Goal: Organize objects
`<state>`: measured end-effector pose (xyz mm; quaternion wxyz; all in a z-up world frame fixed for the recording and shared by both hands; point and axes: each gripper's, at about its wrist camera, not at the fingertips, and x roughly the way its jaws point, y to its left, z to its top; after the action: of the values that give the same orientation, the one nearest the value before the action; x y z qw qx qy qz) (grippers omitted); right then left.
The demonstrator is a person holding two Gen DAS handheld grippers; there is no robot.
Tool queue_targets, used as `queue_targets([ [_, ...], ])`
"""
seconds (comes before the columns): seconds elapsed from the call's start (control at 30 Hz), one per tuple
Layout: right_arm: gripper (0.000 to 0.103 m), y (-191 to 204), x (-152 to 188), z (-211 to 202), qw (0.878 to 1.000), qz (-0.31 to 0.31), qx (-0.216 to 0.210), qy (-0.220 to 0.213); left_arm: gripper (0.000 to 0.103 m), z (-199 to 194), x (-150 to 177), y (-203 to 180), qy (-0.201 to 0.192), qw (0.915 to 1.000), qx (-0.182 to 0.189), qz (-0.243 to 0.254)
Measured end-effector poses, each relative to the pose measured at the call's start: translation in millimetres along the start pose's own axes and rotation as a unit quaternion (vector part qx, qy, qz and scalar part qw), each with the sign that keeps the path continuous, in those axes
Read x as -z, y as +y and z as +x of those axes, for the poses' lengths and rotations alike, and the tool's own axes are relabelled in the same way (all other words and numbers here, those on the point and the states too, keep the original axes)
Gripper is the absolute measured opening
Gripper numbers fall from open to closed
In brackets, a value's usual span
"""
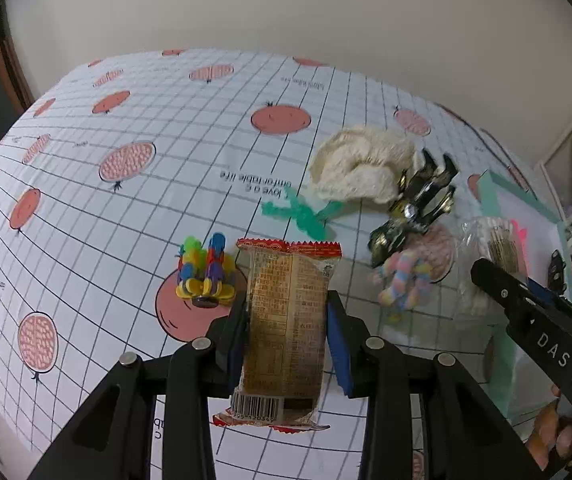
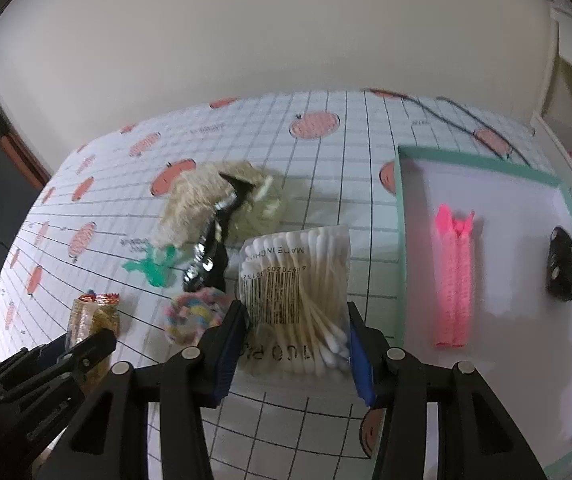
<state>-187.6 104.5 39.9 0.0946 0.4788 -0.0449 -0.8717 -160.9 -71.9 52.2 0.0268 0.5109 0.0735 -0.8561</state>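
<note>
Evidently both of my tongs were loaded. The left tongs were pinching a snack packet across its width, its long axis running straight away from me toward twelve o'clock, barcode end nearest the camera, crinkly brown film with red serrated seals. The right tongs flanked a bag of cotton swabs; the blue pads sat against its clear, slack plastic sides, so I judged a light pinch, though how firm I could not tell.

The relation that mattered was the mint-rimmed tray, lying at about two o'clock from the right tongs, just beside the swab bag. Its white floor already carried a pair of pink ribbed sticks and a small black car-like toy. The right side was clearly nearer; the left packet would have to cross the clutter to get there.

Left on the desk, a grid-and-tomato printed cloth, were a fluffy cream cloth, a green pipe-cleaner figure, a glossy black-and-silver toy, a pastel knitted ring and, at ten o'clock from the left tongs, a bright plastic bead toy. The soft pieces should squash; the black toy looked hard and slick.
</note>
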Motion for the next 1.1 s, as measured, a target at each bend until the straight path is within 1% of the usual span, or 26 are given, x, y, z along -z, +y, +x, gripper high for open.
queue_targets([
  [0.17, 0.050, -4, -1, -15, 1.000, -0.004, 0.001, -0.013, 0.038, -17, -5, -6, -0.025, 0.9996, 0.013, -0.009],
  [0.33, 0.050, -15, 0, -30, 1.000, 0.000, 0.003, -0.023, 0.038, -25, -6, -17, -0.035, 0.9991, 0.022, -0.008],
  [0.47, 0.050, -32, 2, -38, 0.999, 0.001, 0.017, -0.027, 0.038, -31, -6, -31, -0.042, 0.9985, 0.034, -0.002],
  [0.7, 0.050, -71, 8, -47, 0.998, 0.033, 0.037, -0.026, 0.038, -38, -3, -70, -0.052, 0.9967, 0.054, 0.031],
  [0.93, 0.050, -110, 16, -51, 0.996, 0.066, 0.051, -0.020, 0.038, -40, 8, -116, -0.047, 0.9927, 0.085, 0.072],
  [1.1, 0.050, -134, 23, -54, 0.994, 0.080, 0.069, -0.016, 0.038, -35, 16, -141, -0.030, 0.9893, 0.117, 0.082],
])
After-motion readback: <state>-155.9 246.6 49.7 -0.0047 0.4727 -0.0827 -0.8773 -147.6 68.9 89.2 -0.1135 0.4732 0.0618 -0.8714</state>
